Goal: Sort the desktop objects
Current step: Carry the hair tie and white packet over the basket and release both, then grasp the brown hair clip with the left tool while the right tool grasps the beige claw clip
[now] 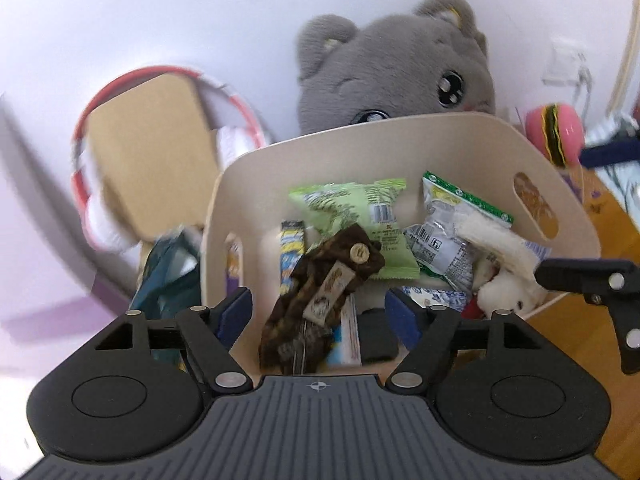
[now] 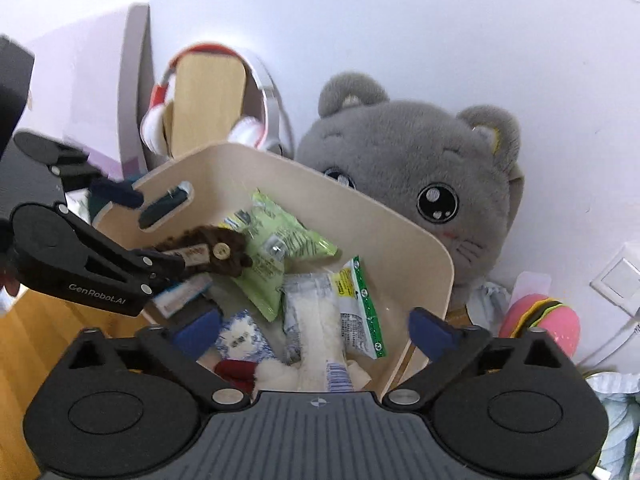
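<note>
A cream bin (image 1: 400,136) (image 2: 280,172) holds snack packets, a green packet (image 1: 352,208) (image 2: 276,236), a white plush toy (image 1: 500,264) (image 2: 320,332) and a brown fuzzy pouch with a button (image 1: 320,292) (image 2: 208,252). My left gripper (image 1: 318,312) (image 2: 156,236) is open over the bin's near left part, and the pouch lies between its blue pads without contact. My right gripper (image 2: 316,332) is open over the bin's right side, above the white plush; one of its fingers (image 1: 592,276) shows in the left wrist view.
A grey plush cat (image 1: 400,64) (image 2: 420,200) sits behind the bin against the white wall. Red and white headphones (image 1: 100,184) (image 2: 160,120) hang on a wooden stand. A pink burger toy (image 1: 556,132) (image 2: 540,320) lies at the right. A teal bag (image 1: 168,272) stands left of the bin.
</note>
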Demonstrator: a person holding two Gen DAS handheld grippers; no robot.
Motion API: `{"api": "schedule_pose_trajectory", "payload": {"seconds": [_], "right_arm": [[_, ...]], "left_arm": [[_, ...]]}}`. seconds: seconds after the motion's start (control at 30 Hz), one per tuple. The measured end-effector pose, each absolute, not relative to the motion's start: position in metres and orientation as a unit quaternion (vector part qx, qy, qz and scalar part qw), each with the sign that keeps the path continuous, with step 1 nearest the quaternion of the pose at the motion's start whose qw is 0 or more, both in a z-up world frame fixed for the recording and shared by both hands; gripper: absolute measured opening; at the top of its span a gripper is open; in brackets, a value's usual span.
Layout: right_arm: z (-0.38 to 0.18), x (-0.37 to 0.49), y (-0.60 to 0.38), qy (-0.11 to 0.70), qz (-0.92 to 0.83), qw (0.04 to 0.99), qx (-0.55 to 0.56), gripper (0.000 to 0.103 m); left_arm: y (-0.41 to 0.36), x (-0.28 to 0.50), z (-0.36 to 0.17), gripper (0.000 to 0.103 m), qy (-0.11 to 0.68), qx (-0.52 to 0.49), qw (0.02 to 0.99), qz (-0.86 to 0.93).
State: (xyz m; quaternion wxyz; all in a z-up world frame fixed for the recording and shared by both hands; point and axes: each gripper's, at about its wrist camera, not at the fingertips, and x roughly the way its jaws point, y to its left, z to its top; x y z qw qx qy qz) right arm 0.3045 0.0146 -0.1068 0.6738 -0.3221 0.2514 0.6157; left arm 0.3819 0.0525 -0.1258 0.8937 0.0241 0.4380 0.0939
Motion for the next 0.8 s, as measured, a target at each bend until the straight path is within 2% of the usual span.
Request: {"api": "schedule_pose_trajectory", "payload": {"seconds": [0.3,0.8], "right_arm": [[-0.113,0.310,-0.032,0.264,0.641,0.642,-0.329,0.103],[-0.179,0.316,-0.067,0.354,0.622,0.582,-0.385,0.103]], "left_arm": [[0.029,0.307,-0.121,0.077,0.442,-0.071,0.882,0.144],[-0.063,0.250,-0.194,0.077,0.507,-0.197,0.822,0.168]]}}
